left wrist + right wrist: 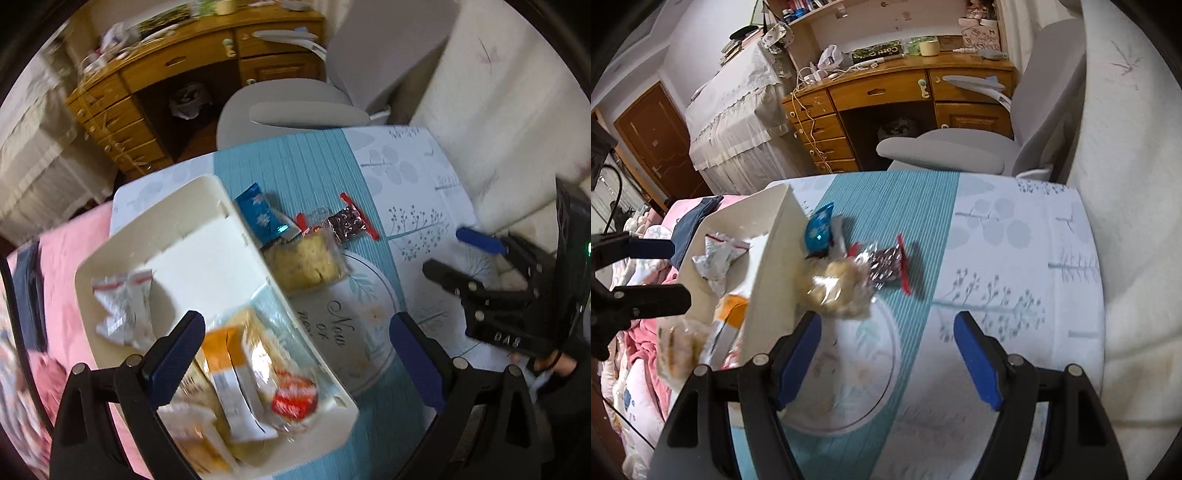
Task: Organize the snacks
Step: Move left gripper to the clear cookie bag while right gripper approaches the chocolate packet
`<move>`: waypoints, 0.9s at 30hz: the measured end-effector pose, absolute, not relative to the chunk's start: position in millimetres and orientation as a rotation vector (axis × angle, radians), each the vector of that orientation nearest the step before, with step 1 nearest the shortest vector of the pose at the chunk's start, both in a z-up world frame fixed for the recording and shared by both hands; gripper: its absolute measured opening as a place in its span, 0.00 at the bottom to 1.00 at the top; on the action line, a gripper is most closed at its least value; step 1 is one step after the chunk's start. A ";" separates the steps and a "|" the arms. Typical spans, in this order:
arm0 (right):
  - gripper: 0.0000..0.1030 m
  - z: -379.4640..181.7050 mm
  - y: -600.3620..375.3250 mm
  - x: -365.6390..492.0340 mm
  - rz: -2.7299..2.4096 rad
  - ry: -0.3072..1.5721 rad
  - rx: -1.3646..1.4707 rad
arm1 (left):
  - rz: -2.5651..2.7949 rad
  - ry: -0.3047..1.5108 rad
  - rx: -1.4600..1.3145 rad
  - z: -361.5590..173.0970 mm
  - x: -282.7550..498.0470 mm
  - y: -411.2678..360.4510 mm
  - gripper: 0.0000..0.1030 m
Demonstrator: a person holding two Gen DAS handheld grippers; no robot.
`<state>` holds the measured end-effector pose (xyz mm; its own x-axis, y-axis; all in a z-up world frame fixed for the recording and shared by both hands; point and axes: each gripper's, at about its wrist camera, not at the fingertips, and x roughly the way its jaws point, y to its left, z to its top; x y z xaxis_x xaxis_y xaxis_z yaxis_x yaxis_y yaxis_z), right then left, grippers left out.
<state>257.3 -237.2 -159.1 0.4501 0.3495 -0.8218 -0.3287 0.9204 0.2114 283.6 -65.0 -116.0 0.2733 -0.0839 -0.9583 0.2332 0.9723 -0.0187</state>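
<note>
A cream box [236,221] [772,266] stands on the table's left part. It holds a silver-white packet [123,306] [716,258], an orange-and-white packet [232,373] and a red-labelled clear wrap [293,400]. On the table beside it lie a blue packet [264,214] [819,230], a clear-wrapped biscuit [306,264] [838,290] and a dark foil packet with red ends [349,223] [886,267]. My left gripper [297,350] is open and empty over the box's near end. My right gripper [886,354] [469,254] is open and empty, just short of the biscuit.
The table has a teal runner [894,199] and a leaf-pattern cloth [1015,236]. A grey chair [945,155] and a wooden desk [886,96] stand beyond. A white sofa [1126,184] lies right, pink bedding [66,258] left.
</note>
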 end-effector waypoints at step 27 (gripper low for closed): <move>0.50 -244.2 -221.1 314.8 0.610 0.977 0.022 | -0.449 1.365 0.809 -218.4 332.6 -155.5 0.97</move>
<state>314.8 -221.1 -244.2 0.4063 0.4935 -0.7690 -0.4744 0.8332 0.2841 332.6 -155.5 -218.4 0.1818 0.1665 -0.9691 0.7093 0.6604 0.2465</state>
